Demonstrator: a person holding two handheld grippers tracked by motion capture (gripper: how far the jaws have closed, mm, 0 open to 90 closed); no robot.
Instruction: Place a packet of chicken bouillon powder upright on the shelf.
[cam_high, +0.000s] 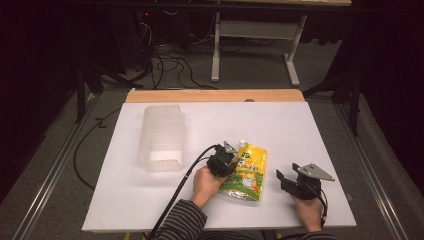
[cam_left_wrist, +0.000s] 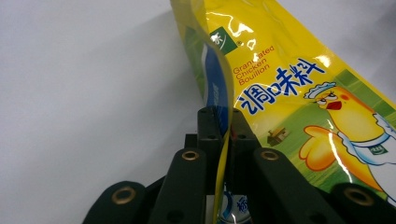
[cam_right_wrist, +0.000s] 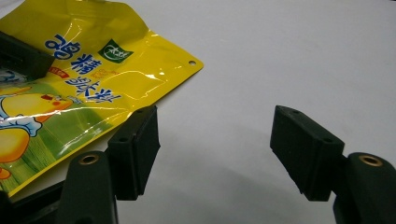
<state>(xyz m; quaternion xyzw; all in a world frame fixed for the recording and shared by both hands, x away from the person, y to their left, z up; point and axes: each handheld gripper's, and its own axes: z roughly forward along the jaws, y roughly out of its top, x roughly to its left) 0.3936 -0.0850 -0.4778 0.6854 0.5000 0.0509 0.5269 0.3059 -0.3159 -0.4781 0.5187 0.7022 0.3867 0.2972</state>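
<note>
**Two hand-held grippers at a white table, one clamped on a yellow pouch**

One white table (cam_high: 150, 200) fills the middle of the high view, with a strip of bare wood along its far edge near the top centre. Around it the room is dark. Grey floor shows on both sides, black cables lie tangled on the floor in the upper left of the frame, and the pale legs of another table (cam_high: 252, 40) stand at upper centre.

A clear plastic container (cam_high: 162, 137) sits on the white surface left of centre. It looks ribbed and see-through, and nothing can be made out inside it.

Right of centre, towards the lower part of the high view, lies a yellow pouch (cam_high: 247, 172) printed with a cartoon chick, blue Chinese characters and the words "Granulated Chicken Bouillon". A small white cap shows at its upper end.

The left gripper (cam_high: 227, 159) is held in a hand in a striped sleeve coming in from the bottom edge. In the left gripper view its two black jaws are pressed together on the thin left edge of the pouch (cam_left_wrist: 289, 79), which stands up between them.

The right gripper (cam_high: 284, 177) sits in the lower right, just beside the pouch and not touching it. In the right gripper view its jaws are spread wide with bare white table between them, and the pouch (cam_right_wrist: 93, 74) lies at the upper left, its corner near the left jaw.
</note>
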